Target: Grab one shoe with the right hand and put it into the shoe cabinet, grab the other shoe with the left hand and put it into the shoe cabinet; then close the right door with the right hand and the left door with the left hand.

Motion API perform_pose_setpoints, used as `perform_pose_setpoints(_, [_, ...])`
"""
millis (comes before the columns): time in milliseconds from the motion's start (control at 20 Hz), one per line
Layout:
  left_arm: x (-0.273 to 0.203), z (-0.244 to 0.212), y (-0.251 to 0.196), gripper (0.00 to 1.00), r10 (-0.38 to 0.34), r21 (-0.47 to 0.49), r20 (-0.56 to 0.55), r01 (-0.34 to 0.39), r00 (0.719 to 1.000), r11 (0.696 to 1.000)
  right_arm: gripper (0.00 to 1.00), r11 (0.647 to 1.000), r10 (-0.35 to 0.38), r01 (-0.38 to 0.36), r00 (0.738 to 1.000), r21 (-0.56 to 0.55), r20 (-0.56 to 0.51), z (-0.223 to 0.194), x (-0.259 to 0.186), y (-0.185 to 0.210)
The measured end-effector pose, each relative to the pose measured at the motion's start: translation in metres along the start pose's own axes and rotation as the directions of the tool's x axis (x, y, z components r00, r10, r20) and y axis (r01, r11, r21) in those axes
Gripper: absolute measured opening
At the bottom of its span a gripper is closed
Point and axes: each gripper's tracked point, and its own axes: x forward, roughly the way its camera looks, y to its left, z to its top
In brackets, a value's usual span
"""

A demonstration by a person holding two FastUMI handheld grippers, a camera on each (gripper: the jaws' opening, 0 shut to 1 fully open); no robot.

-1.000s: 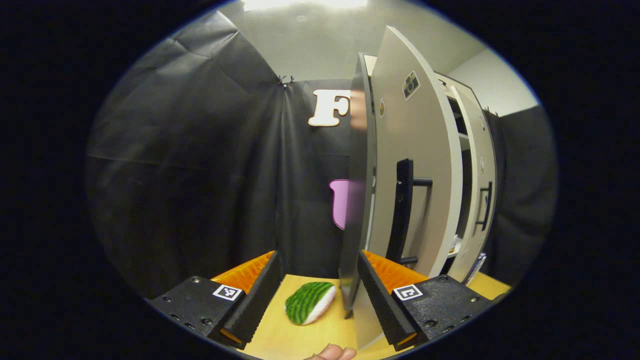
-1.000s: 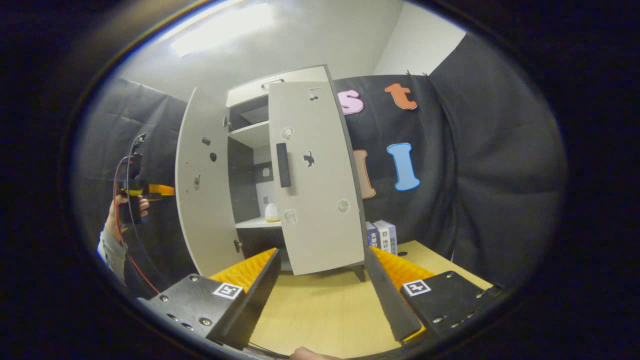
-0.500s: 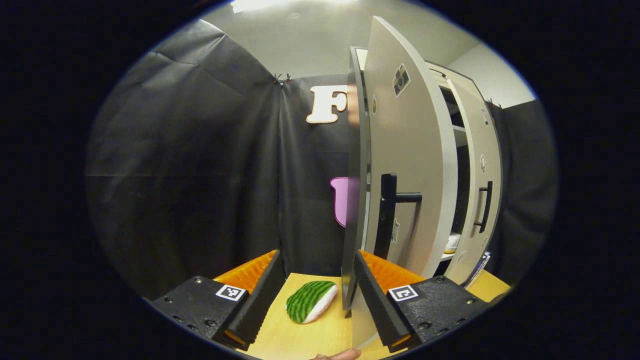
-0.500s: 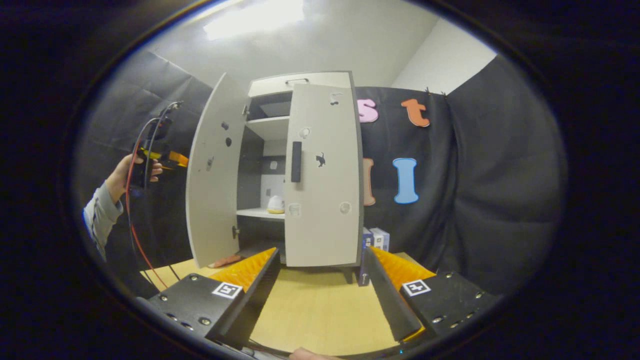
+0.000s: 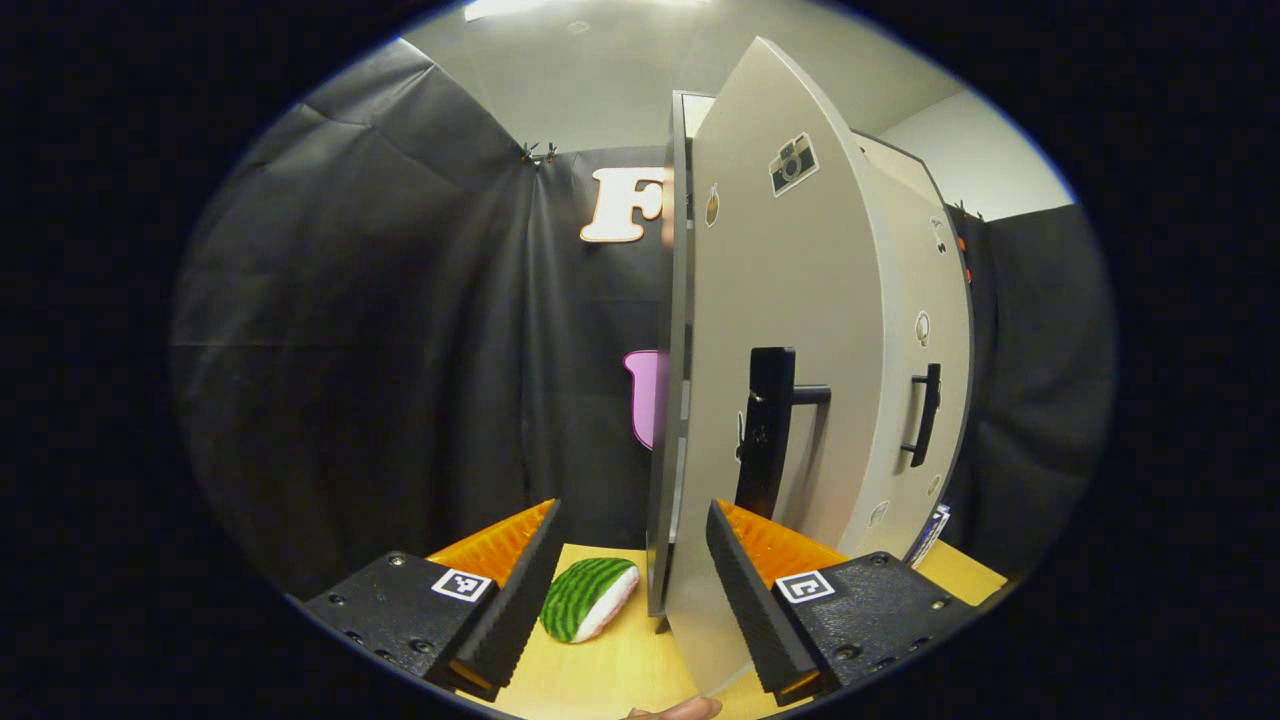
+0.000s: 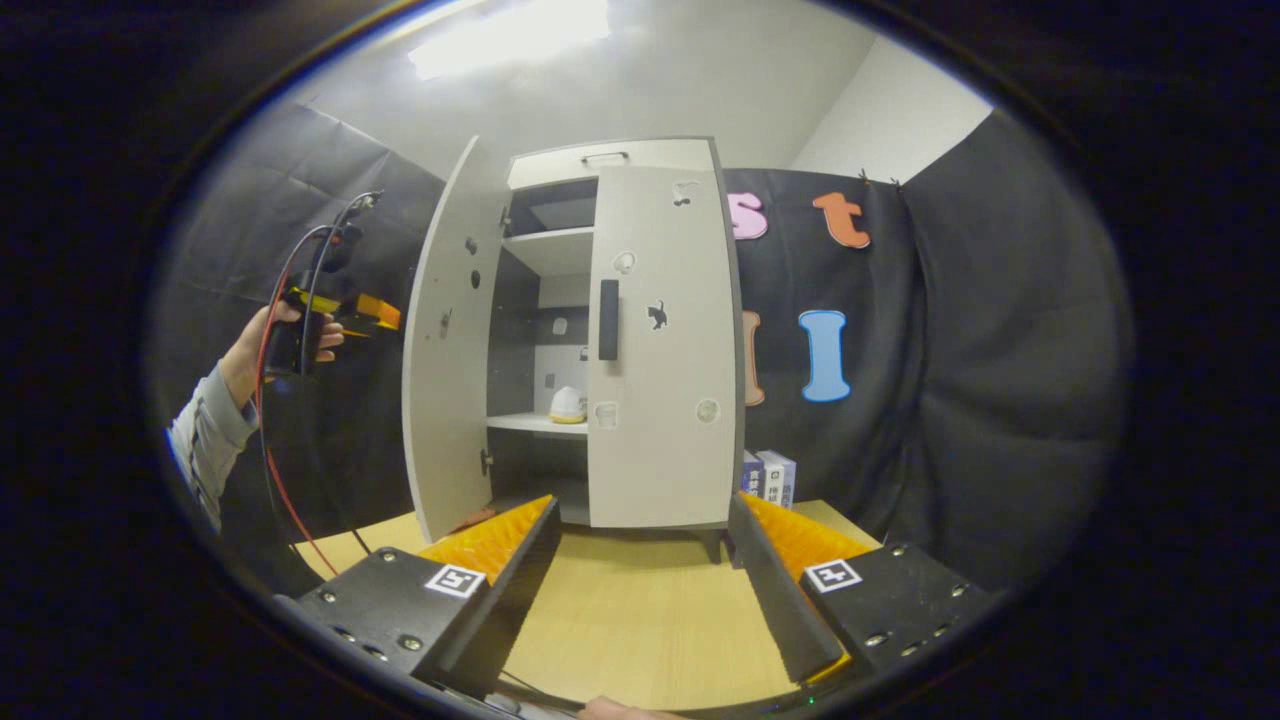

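My left gripper [image 5: 632, 580] rides with its jaws spread and empty just behind the free edge of the cabinet's left door [image 5: 790, 330], the right-hand finger [image 5: 752, 590] close against the panel's outer face below its black handle [image 5: 765, 440]; whether it touches I cannot tell. My right gripper [image 6: 640, 590] hangs back over the wooden table [image 6: 630, 630], jaws likewise apart and holding nothing, facing the shoe cabinet [image 6: 610, 160]. I judge the closing stage is in hand: the right door [image 6: 665, 350] looks shut or all but shut, the left door stands tall and upright, swung out on its vertical hinge line with its face angled toward the opening. Next, I reckon, comes a steady sideways push to seat it flush. One shoe [image 6: 567, 405] rests on the inner shelf, its heading unclear. A green-striped soft item [image 5: 588, 598] lies on the table beside the cabinet.
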Motion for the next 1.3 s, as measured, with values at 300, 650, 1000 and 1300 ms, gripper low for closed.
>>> perform_pose_setpoints(300, [0.005,0.000,-0.029,0.88,-0.054,0.007,0.027,0.054,0.998,0.999,1.00,0.999,-0.035,0.035,0.999,0.020,-0.014,-0.004,0.003,-0.007])
perform_pose_setpoints(650, [0.034,-0.015,-0.051,0.88,-0.067,-0.012,-0.022,0.066,0.998,0.998,1.00,0.991,-0.113,0.112,0.994,0.078,-0.001,0.002,0.010,-0.013])
perform_pose_setpoints(1000, [0.045,-0.051,-0.104,0.91,-0.181,-0.020,-0.064,0.180,0.981,0.983,1.00,0.984,-0.177,0.177,0.984,0.004,-0.023,0.000,0.010,-0.025])
perform_pose_setpoints(1300, [0.026,-0.064,-0.087,0.91,-0.143,-0.020,-0.043,0.142,0.989,0.990,1.00,0.984,-0.177,0.177,0.984,0.006,0.009,0.008,0.016,-0.020])
